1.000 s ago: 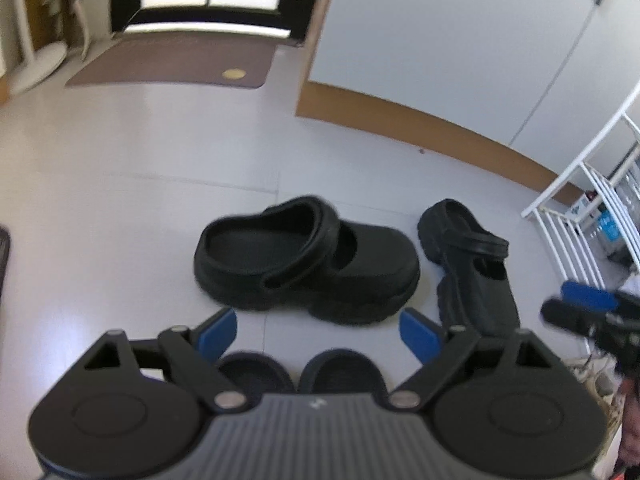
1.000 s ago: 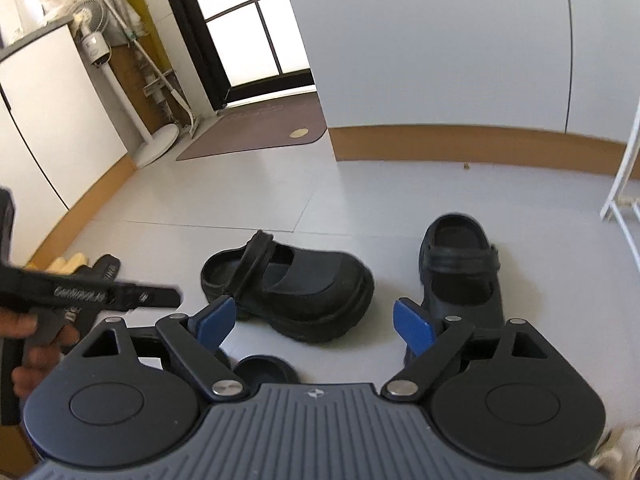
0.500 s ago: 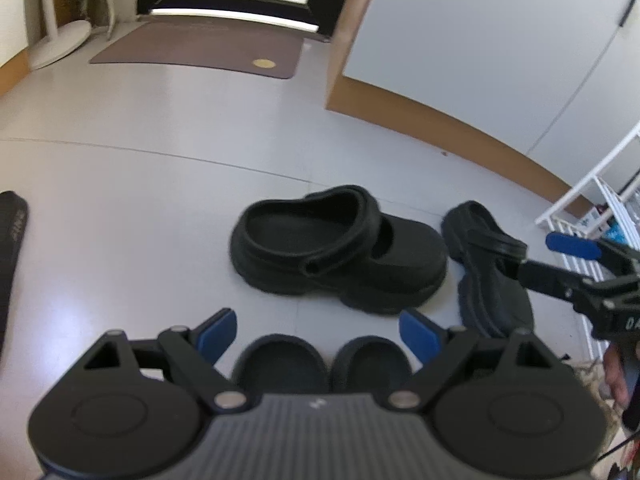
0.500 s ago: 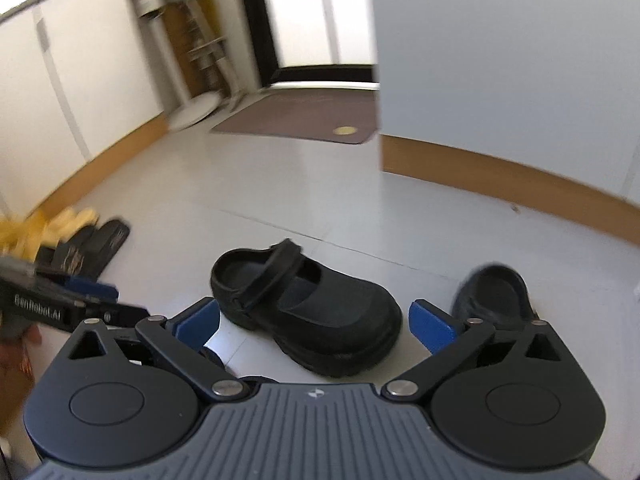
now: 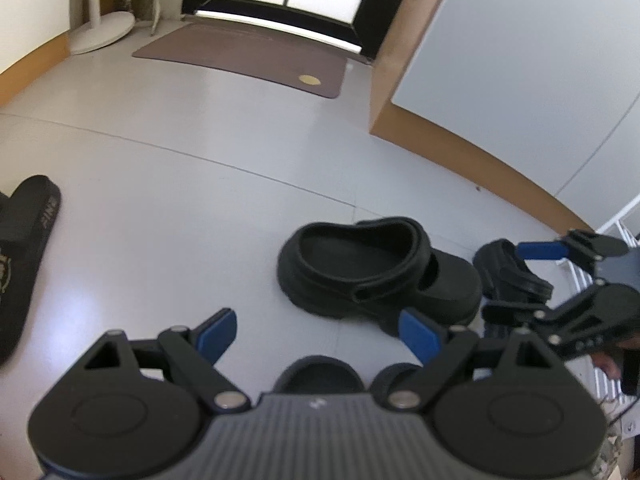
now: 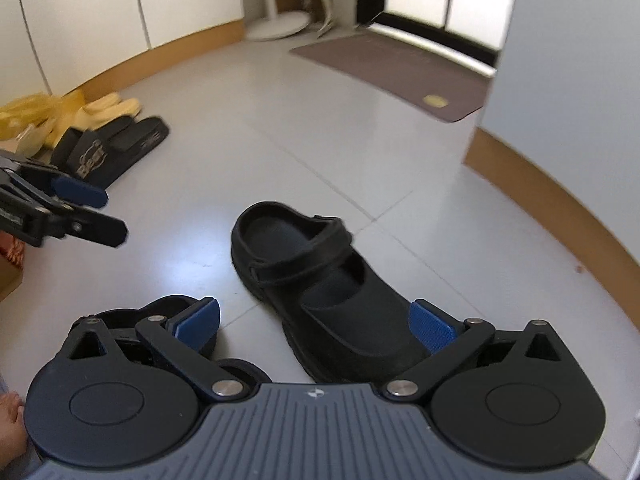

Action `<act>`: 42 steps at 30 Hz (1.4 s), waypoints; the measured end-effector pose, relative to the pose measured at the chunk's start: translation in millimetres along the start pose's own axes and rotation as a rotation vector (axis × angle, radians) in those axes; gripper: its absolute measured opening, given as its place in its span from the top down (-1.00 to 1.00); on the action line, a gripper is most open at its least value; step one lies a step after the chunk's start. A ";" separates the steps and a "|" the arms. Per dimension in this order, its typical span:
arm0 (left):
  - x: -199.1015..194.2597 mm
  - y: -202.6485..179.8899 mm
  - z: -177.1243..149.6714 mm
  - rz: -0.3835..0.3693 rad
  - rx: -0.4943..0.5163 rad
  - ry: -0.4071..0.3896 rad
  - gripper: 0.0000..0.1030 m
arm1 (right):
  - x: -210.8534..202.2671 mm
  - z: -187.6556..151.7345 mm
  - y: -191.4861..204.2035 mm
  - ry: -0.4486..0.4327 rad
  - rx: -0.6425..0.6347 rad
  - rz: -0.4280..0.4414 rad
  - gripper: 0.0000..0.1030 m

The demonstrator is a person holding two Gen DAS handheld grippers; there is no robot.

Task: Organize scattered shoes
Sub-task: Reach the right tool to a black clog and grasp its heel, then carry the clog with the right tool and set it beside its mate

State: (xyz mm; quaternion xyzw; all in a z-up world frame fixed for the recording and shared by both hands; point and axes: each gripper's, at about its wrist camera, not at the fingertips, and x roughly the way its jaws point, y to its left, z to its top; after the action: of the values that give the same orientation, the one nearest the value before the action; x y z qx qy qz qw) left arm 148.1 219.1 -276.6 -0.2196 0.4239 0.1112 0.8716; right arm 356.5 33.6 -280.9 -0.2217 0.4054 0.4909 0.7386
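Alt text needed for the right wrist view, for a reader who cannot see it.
The open right gripper hovers over a black strapped clog on a pale tiled floor. The left gripper reaches in at left, near black slides and yellow slippers along the wall.

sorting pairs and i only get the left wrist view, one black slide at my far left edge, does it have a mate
Observer: Yes. The right wrist view shows two black slides lying side by side.
Operator: anything else over there
Observer: Pale yellow slippers lie just behind the slides, along the baseboard.
Operator: right claw blocks the far clog for me, is it gripped
Observer: No. The right claw is open, and the toe of the strapped clog shows between its pads, with the clog resting on the floor.
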 end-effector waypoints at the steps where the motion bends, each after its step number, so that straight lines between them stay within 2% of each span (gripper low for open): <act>1: -0.6 3.5 0.6 0.001 -0.008 -0.001 -0.75 | 5.9 4.3 -0.4 0.012 -0.012 0.005 -1.00; 5: -1.8 16.1 1.6 0.002 -0.031 0.003 -0.75 | 22.3 15.4 4.0 0.055 -0.099 0.052 -1.00; 11: -7.8 25.6 4.4 -0.001 -0.045 -0.013 -0.75 | 45.0 20.3 2.0 0.143 -0.199 0.066 -1.00; 20: -5.8 32.5 3.8 -0.035 -0.074 0.006 -0.75 | 81.0 25.4 -15.9 0.204 -0.080 0.048 -1.00; 22: -5.5 31.7 3.4 -0.043 -0.080 0.003 -0.75 | 87.4 24.7 -11.5 0.228 -0.089 0.039 -1.00; 25: -5.3 31.4 2.0 -0.051 -0.077 0.007 -0.75 | 99.7 20.0 -8.9 0.281 -0.099 -0.044 -1.00; 33: -2.0 29.6 -4.2 -0.034 -0.071 0.029 -0.75 | 89.1 -3.9 -23.3 0.260 0.215 -0.119 -0.99; 37: -2.4 21.4 -7.0 -0.030 -0.046 0.019 -0.75 | 86.6 -21.9 -35.2 0.248 0.388 -0.058 -0.88; 42: -1.8 16.2 -8.7 -0.035 -0.035 0.021 -0.75 | 74.2 -31.3 -33.4 0.209 0.440 -0.054 -0.79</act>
State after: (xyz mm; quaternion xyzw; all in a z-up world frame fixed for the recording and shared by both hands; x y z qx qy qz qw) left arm 134.9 229.2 -284.6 -0.2434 0.4272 0.1013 0.8649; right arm 388.9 37.3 -361.8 -0.1160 0.5707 0.3453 0.7360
